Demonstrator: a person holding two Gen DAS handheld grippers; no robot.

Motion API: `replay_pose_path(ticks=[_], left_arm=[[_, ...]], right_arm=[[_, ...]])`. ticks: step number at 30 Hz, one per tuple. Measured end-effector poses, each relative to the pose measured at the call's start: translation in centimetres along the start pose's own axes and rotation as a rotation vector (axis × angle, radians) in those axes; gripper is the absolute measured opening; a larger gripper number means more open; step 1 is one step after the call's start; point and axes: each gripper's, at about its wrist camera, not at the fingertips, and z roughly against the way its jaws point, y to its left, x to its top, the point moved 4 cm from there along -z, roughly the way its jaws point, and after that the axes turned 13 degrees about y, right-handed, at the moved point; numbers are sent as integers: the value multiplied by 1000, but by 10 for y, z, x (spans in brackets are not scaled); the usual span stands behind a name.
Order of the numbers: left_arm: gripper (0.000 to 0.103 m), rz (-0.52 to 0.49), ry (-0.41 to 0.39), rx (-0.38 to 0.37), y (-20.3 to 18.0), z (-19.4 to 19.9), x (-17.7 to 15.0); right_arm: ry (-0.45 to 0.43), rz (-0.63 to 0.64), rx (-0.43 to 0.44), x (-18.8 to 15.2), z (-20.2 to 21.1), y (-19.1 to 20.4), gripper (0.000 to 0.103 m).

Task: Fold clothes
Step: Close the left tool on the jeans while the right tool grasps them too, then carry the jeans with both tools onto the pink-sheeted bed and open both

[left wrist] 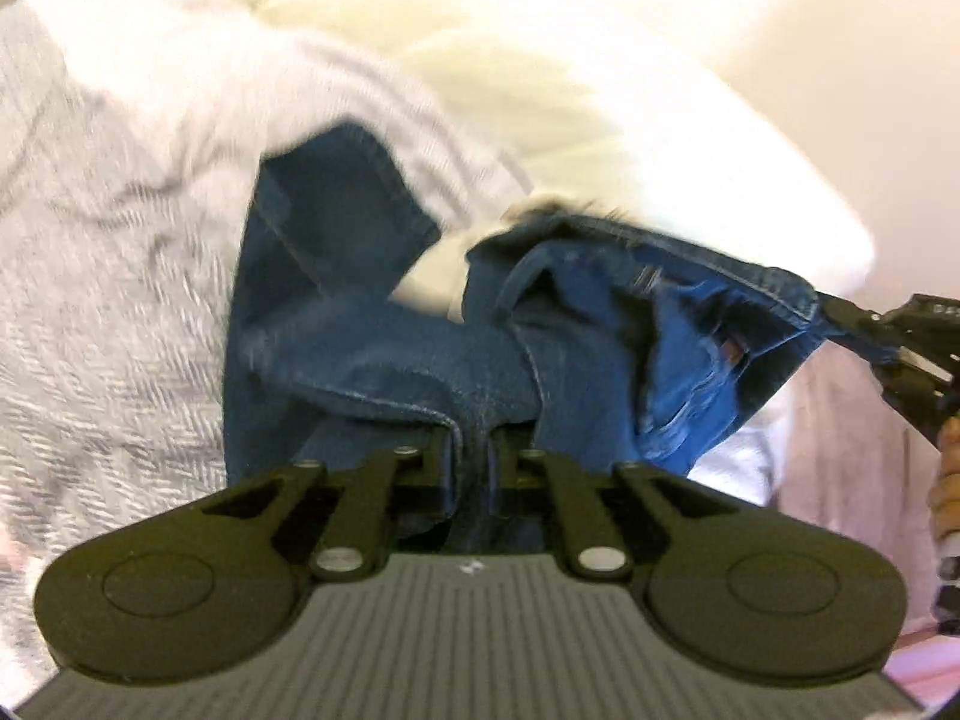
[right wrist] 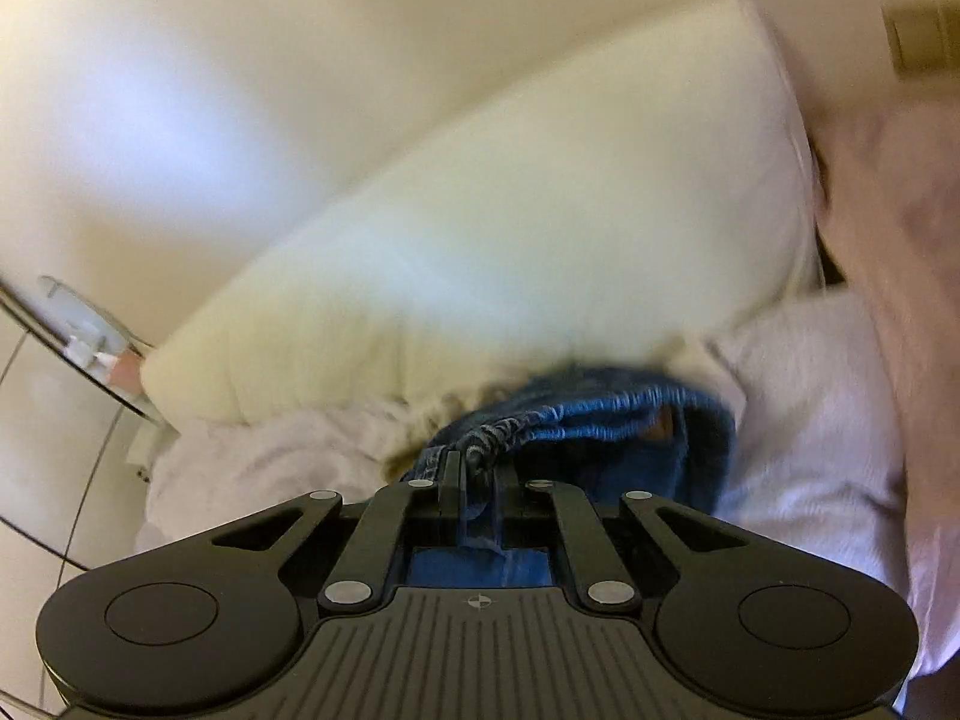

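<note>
Left gripper (left wrist: 474, 462): nearest in the left wrist view, clenched on a fold of denim, cloth pinched between the two fingers
Right gripper (right wrist: 477, 480): nearest in the right wrist view, clamped on a gathered denim edge; seen too in the left wrist view at the right edge (left wrist: 864, 324), gripping the far corner of the same garment, a hand (left wrist: 948, 480) just below it
Jeans (left wrist: 384, 348): blue denim, held up between both grippers, sagging in the middle, one leg hanging toward the blanket; gathered, stitched band (right wrist: 576, 414) bunched just past the right fingers
Blanket (left wrist: 102, 276): grey-white herringbone weave, under and left of the jeans, covering the bed
White sheet (right wrist: 804, 408): rumpled, beyond the jeans toward the right
Pillow (right wrist: 492, 252): large, cream, lying behind the jeans, motion-blurred
Pink cloth (right wrist: 900, 192): far right edge, blurred, kind unclear
Wall (right wrist: 210, 90): pale, farthest back
</note>
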Motion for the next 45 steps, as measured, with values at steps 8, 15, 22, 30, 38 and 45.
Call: replay_pose_path(ticks=[8,15,22,30,38,45], left_arm=[[7,73,-159,83,24,111,-32],[7,238,-383,219,57,239,-121],[7,460,-622,430,86,390,-264],[9,550,-626,674,105,512,-395],[14,831,-355,651,157,475,-507],[14,932,-158,685,156,447,-578]], right_arm=[[-41,256,178,-12,53,87,6],[61,440,436,-75,72,192,6],[174,620,766,-174,111,321,6],[268,736,920,-322,163,435,6],[725,1095,379,-514,117,437,47],[838,1364,186,-613,148,367,47]])
